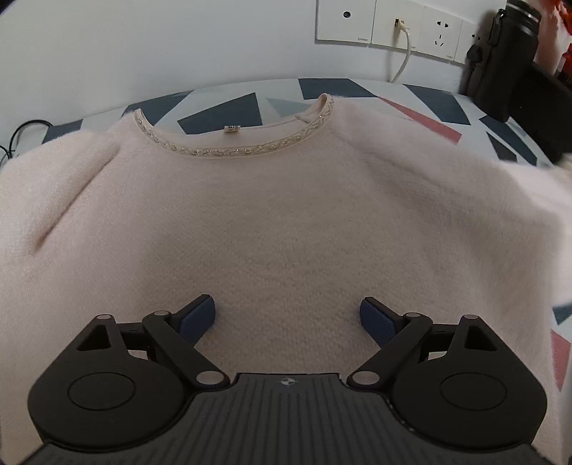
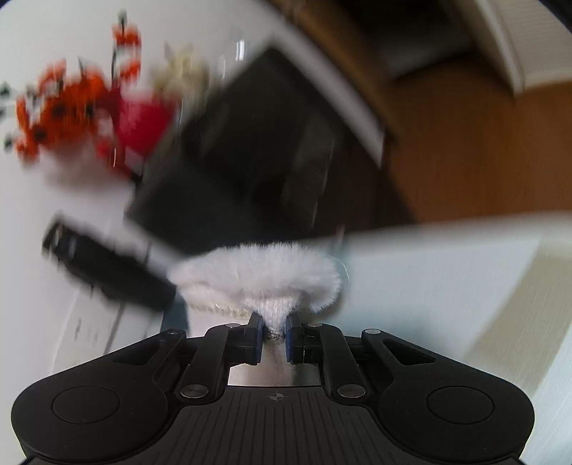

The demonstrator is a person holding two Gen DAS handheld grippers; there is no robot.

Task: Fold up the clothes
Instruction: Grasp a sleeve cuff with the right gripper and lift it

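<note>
Sweater (image 1: 279, 214), pale pink and fuzzy, lies face-up on the patterned bed cover (image 1: 221, 111), neckline toward the wall. The left gripper (image 1: 287, 318) hovers over its chest, jaws wide and empty, likely ready to pin or pinch. The right gripper (image 2: 274, 338) is clamped on a fluffy sweater edge (image 2: 257, 275), probably lifting a sleeve to fold inward. Wall sockets (image 1: 393, 28) and a black bottle (image 1: 500, 60) stand beyond, clear of the fold.

Your left-hand black two-finger gripper with blue ribbed pads (image 1: 287, 319) tilts steeply downward, its jaws spread wide with nothing between the pads. Your right-hand black two-finger gripper with blue pads (image 2: 274, 338) points shallowly downward and looks rolled to one side; its jaws are drawn close together, pinching a bunched fold of fluffy pale pink knit sweater (image 2: 271, 277) between the pads.
</note>
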